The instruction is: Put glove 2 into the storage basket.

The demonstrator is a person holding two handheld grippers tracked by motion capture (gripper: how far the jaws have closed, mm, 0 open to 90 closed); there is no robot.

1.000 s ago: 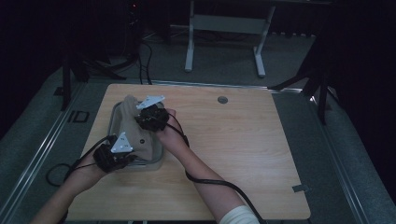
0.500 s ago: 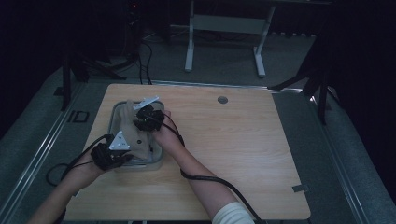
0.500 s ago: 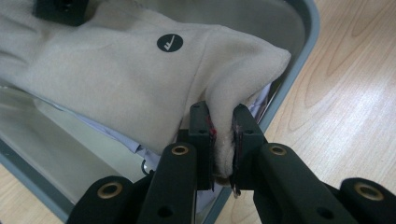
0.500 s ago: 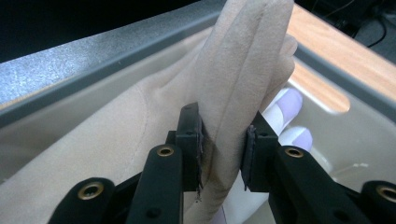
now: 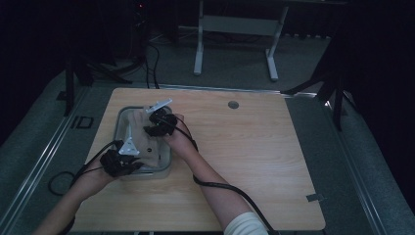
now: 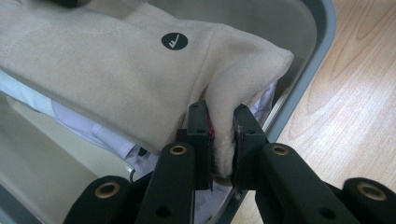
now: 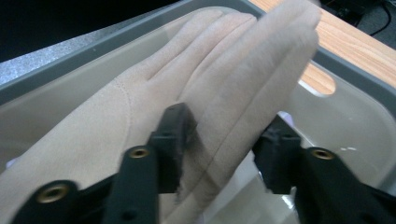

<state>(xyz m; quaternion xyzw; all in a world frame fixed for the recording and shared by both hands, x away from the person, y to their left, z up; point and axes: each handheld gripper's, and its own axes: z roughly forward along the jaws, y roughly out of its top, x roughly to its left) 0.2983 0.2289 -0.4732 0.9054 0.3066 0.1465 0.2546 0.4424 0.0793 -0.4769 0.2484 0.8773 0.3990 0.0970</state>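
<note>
The beige suede-like fabric glove (image 6: 116, 74) lies across the grey, round-cornered plastic tub (image 5: 168, 159) at the left part of the light wooden surface (image 5: 254, 161). In the left gripper view it bears a small round black label (image 6: 174, 41) and drapes over some white cloth (image 6: 88, 126) inside the tub. The left gripper (image 6: 223, 140) sits at the near left end of the tub, and its fingers (image 6: 200, 135) are clenched on a fold at the glove's edge, with the fabric squeezed between the two pads. The right gripper (image 7: 224, 149) is at the far end of the tub, by the glove's finger section. Its fingers (image 7: 172, 135) stand apart on either side of the glove's fabric fingers, one pad against the fabric and the other just beside it, so the grip is released rather than closed. In the high view, the left gripper (image 5: 128, 157) and the right gripper (image 5: 155, 123) are well apart along the tub, each with a black cable (image 5: 230, 188) trailing toward the near edge. A small round grey grommet (image 5: 233, 105) sits in the surface at the far side.
</note>
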